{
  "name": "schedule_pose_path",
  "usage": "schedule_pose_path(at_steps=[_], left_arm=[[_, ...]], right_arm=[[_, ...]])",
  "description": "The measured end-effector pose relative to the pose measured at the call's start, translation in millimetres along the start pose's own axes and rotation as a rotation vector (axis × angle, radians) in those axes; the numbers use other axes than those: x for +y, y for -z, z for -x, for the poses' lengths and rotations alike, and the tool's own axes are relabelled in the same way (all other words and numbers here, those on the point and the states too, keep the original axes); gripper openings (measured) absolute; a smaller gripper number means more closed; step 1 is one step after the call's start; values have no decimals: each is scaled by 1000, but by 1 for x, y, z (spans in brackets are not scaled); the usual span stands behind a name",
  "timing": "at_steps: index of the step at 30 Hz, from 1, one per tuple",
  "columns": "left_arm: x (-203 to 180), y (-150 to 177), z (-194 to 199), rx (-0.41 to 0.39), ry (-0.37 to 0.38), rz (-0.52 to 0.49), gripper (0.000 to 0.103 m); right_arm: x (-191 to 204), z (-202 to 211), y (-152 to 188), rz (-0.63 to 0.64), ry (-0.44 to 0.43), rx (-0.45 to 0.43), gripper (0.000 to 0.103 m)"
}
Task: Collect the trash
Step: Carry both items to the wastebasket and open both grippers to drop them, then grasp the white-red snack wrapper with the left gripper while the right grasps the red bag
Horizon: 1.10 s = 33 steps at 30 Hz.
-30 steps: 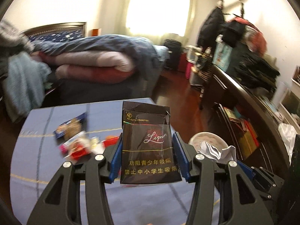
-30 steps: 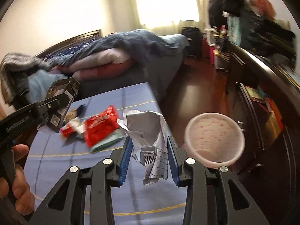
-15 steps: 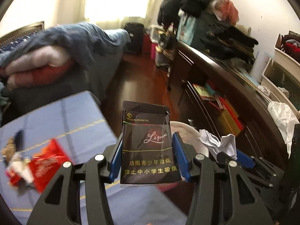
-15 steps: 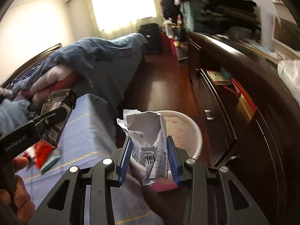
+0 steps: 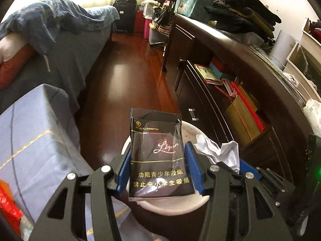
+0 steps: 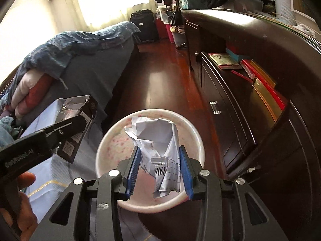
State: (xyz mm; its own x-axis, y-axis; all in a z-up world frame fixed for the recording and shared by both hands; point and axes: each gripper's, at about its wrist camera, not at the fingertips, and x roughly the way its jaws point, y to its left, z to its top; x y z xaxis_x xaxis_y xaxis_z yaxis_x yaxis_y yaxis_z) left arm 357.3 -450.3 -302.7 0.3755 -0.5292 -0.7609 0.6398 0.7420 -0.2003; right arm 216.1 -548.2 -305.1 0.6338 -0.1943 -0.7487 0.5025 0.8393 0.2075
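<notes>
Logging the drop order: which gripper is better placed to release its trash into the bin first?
Right. The right gripper holds the crumpled paper directly over the bin; the left gripper's cigarette pack seems nearer the rim.

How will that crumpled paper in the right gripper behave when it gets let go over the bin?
The crumpled paper looks light and floppy, so it will probably drop slowly and may drift. Held by the right gripper above the pink bin, it should land inside. Its loose folds could snag on a pad.

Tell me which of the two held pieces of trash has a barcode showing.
The crumpled white paper in the right gripper, poised above the pink bin. The left gripper holds a dark cigarette pack showing gold lettering instead.
</notes>
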Motion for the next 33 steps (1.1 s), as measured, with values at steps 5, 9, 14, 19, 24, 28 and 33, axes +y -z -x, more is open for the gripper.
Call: schedule_pose_path(at_steps=[5, 9, 14, 19, 24, 28, 33], left_arm=[[1, -7, -7, -6, 26, -3, 80], [4, -9, -3, -31, 18, 2, 86], [10, -8, 14, -58, -24, 3, 87], [18, 0, 51, -111, -115, -14, 90], [35, 12, 99, -164, -205, 10, 94], [61, 33, 147, -214, -329, 48, 99], [109, 62, 190, -218, -479, 140, 99]], right_arm=[[0, -17, -3, 11, 16, 3, 52], [1, -24, -4, 24, 26, -4, 61], [3, -21, -3, 29, 58, -7, 68], [11, 1, -1, 33, 68, -19, 78], [38, 36, 4, 53, 34, -41, 93], [71, 64, 12, 94, -40, -51, 98], [129, 90, 29, 204, -163, -47, 99]])
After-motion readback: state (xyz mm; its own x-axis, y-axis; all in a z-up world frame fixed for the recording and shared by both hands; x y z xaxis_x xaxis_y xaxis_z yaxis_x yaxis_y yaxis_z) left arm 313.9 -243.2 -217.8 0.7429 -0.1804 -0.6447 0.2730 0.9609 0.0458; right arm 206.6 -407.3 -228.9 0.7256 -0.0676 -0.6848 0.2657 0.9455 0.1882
